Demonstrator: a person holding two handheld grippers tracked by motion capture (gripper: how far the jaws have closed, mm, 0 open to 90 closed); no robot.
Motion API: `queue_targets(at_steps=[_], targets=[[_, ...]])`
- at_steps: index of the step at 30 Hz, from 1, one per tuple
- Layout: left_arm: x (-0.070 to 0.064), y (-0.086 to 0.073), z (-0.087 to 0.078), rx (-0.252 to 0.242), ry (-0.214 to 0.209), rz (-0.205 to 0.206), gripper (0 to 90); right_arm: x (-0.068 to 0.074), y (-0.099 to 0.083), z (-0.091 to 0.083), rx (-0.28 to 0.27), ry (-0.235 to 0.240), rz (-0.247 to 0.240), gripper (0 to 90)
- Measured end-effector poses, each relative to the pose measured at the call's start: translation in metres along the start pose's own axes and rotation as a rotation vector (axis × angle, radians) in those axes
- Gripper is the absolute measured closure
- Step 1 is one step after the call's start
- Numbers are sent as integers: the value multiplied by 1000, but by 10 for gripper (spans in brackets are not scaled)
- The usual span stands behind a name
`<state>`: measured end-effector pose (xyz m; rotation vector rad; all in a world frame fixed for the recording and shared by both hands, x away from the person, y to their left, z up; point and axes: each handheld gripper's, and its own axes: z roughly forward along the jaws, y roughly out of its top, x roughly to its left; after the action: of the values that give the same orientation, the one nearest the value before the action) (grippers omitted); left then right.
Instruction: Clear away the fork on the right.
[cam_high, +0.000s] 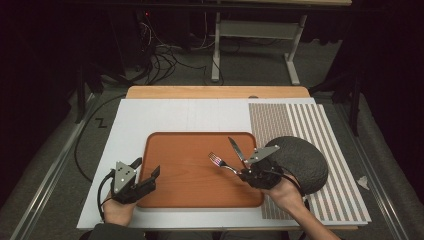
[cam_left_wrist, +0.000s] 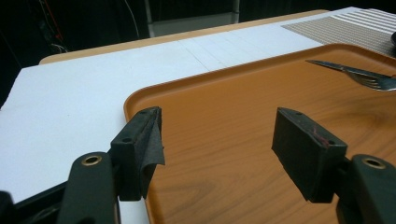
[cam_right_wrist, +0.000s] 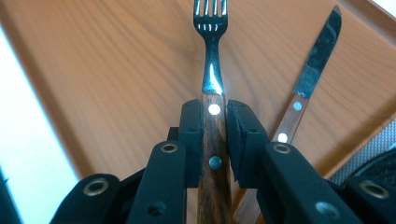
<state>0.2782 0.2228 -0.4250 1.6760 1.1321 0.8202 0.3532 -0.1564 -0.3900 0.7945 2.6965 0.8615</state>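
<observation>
Where the right gripper (cam_right_wrist: 215, 135) is concerned, we see its fingers (cam_right_wrist: 192, 140) pinching the wooden handle of the fork (cam_right_wrist: 211, 56) from both sides, with no visible gap between pad and handle. The handle runs straight up between the two fingers, and the metal neck and tines extend well beyond the fingertips, out over the orange tray (cam_right_wrist: 107, 70). We cannot tell whether the tines touch the tray or hang just above it. In the high view we find the same gripper (cam_high: 243, 172) at the right edge of the tray (cam_high: 190, 195), the fork (cam_high: 218, 161) pointing away from the fingers toward the tray's middle.

The knife (cam_right_wrist: 314, 70) lies just to the right of the right gripper's fingers, its blade angled away from the fork and its wooden handle passing down beside the right-hand finger. It is not between the fingers. A dark grey rounded object (cam_high: 305, 162) sits on the tabletop (cam_high: 150, 120) just behind the right hand.

The left gripper (cam_left_wrist: 217, 135) has its fingers (cam_left_wrist: 140, 144) spread wide with nothing between them. One fingertip stands at the tray's near left corner, the other over the tray surface (cam_left_wrist: 224, 107). The fork and knife lie well beyond these fingers, toward the far right.
</observation>
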Motion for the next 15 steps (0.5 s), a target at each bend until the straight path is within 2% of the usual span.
queue_targets(at_steps=[15], targets=[[0, 0, 0, 3, -1, 3, 332, 0, 17, 27, 66, -30, 12, 788]])
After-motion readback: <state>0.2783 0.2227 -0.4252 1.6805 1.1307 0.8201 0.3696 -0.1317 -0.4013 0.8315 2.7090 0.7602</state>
